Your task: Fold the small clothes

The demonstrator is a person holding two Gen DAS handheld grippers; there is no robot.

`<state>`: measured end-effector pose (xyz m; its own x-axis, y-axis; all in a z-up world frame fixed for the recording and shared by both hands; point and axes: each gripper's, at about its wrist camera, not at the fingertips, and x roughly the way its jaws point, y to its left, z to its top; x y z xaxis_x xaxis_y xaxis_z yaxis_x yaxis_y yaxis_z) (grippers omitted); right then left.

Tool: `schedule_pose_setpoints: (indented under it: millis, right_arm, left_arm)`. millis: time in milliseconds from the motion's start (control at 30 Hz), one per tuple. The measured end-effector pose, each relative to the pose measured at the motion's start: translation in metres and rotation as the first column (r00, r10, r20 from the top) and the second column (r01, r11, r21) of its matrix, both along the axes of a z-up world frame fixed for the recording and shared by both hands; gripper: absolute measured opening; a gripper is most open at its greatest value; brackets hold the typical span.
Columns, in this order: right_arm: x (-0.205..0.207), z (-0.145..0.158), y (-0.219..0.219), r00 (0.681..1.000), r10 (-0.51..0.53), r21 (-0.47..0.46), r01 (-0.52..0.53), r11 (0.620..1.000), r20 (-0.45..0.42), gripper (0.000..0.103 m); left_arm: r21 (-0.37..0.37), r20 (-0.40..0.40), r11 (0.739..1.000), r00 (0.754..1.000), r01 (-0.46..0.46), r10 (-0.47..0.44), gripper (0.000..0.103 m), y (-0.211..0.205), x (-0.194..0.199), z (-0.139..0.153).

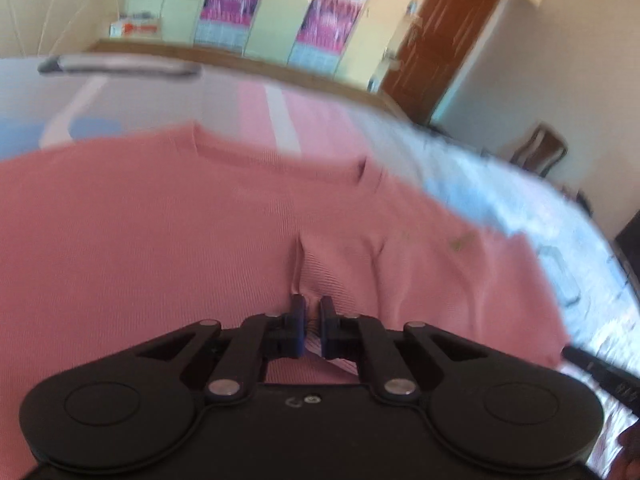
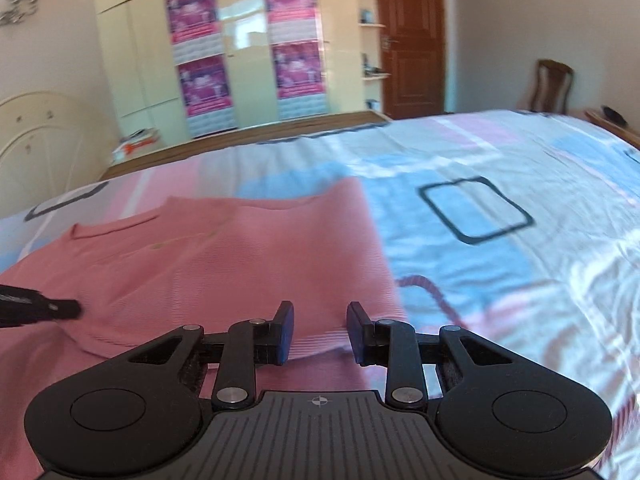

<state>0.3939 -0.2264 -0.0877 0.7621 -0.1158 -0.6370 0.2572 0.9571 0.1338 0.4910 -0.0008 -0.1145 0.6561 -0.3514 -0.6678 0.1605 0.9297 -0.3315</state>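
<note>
Shirt (image 1: 168,220), pink, lies spread on the bed (image 1: 500,184) ahead of the left claw (image 1: 313,326), whose jaws are pinched together on a ridge of the hem. Judged from this, the lift should go slowly and level so the cloth does not slip. In the right wrist view the shirt (image 2: 240,248) runs ahead and left of the right claw (image 2: 320,332), whose jaws stand apart over the hem; it should close on the hem before lifting with the left.
</note>
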Motion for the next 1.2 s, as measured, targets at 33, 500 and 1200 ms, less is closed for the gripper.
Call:
schedule_pose_setpoints:
  millis: [33,500,1200]
  right_arm:
    - [-0.011,0.001,-0.004,1.0,-0.012,0.002,0.012,1.0,0.007,0.03]
    - [-0.021,-0.004,0.008,1.0,0.016,0.021,-0.016,1.0,0.002,0.03]
    - [0.088,-0.014,0.027,0.97,0.244,-0.054,-0.244,0.968,-0.007,0.03]
  left_arm:
    - [-0.009,0.031,1.0,0.999,-0.009,0.009,0.006,0.007,-0.005,0.008]
    - [0.028,0.144,0.989,0.979,-0.147,0.141,0.006,0.089,-0.056,0.022]
    - [0.053,0.09,0.992,0.99,-0.117,0.112,0.005,0.099,-0.004,-0.015]
